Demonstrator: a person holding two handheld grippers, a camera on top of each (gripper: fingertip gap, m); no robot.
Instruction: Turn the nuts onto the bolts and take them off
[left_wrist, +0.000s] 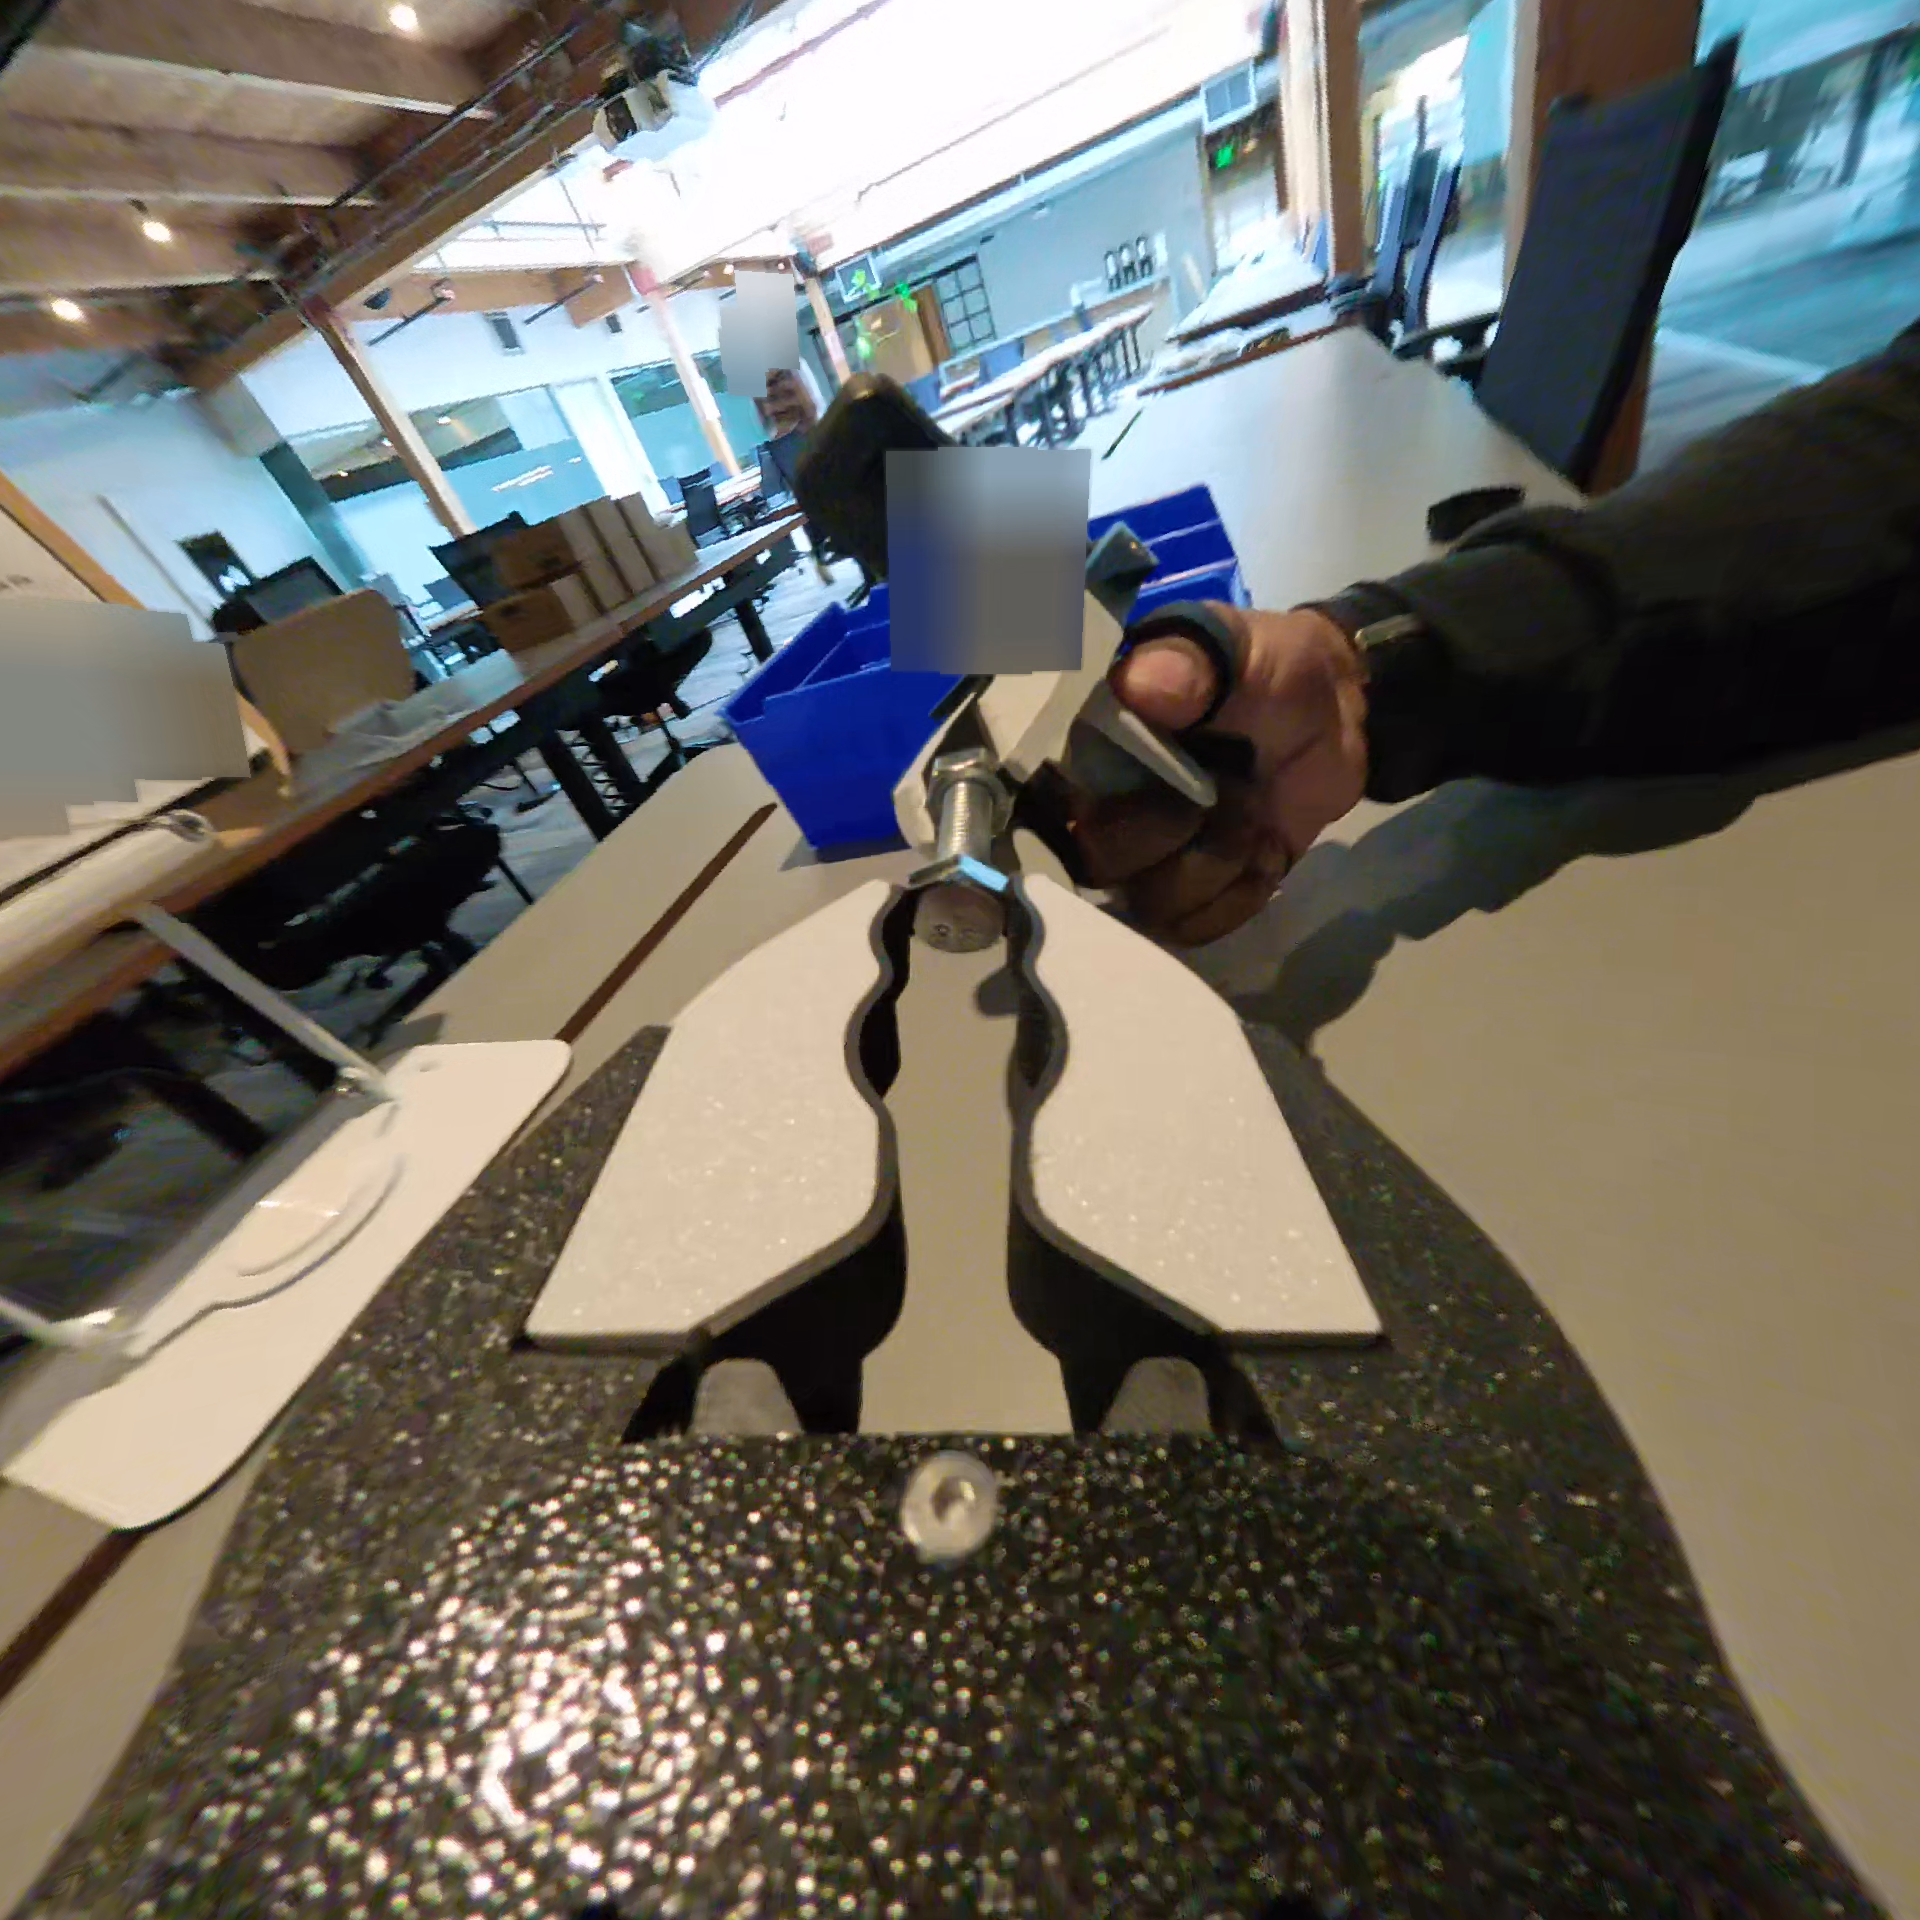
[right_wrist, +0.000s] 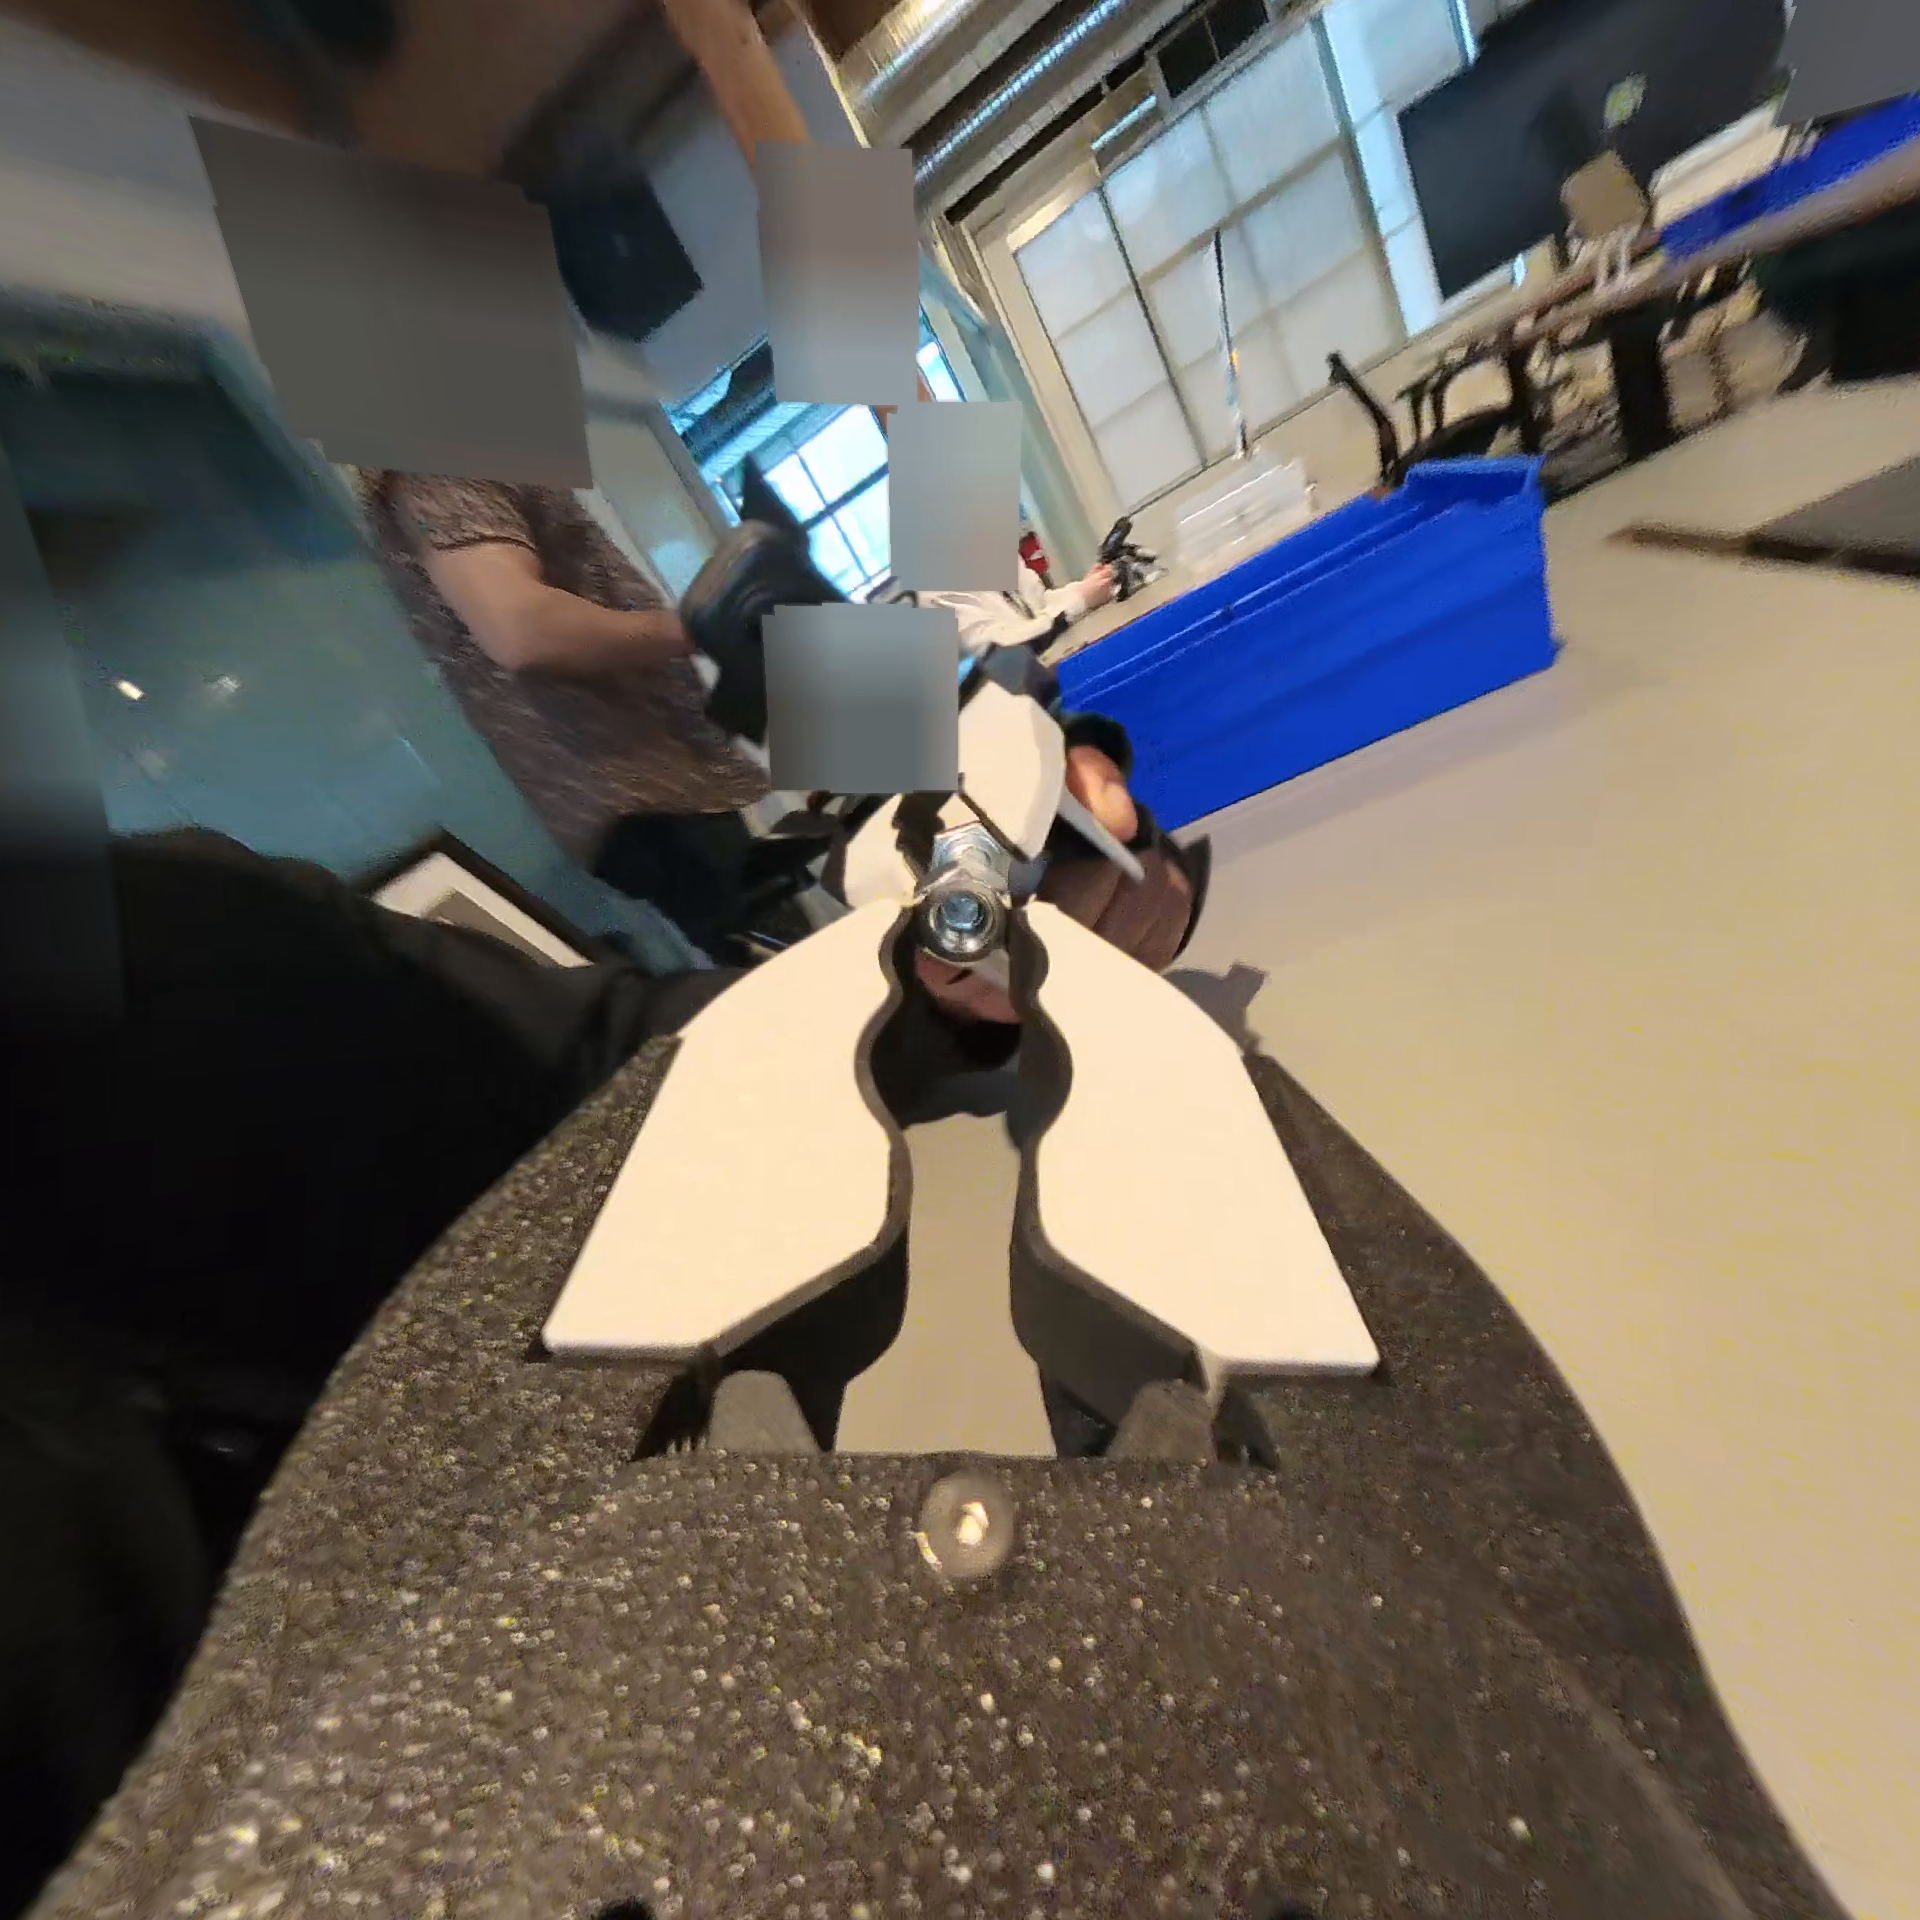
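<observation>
Left wrist view shows the left hand-held gripper pinching the hex head of a bright steel bolt at frame centre, above the grey worktop. The threaded shank runs away to the right hand-held gripper, held by a hand. In the right wrist view, the right hand-held gripper is pressed together on the silver nut, with the shank end showing through its bore.

Likely risks: if the two tools tilt off a common axis, the nut may bind or cross-thread; a slack pinch on the smooth hex faces could let bolt or nut slip and drop. A blue bin sits behind.
</observation>
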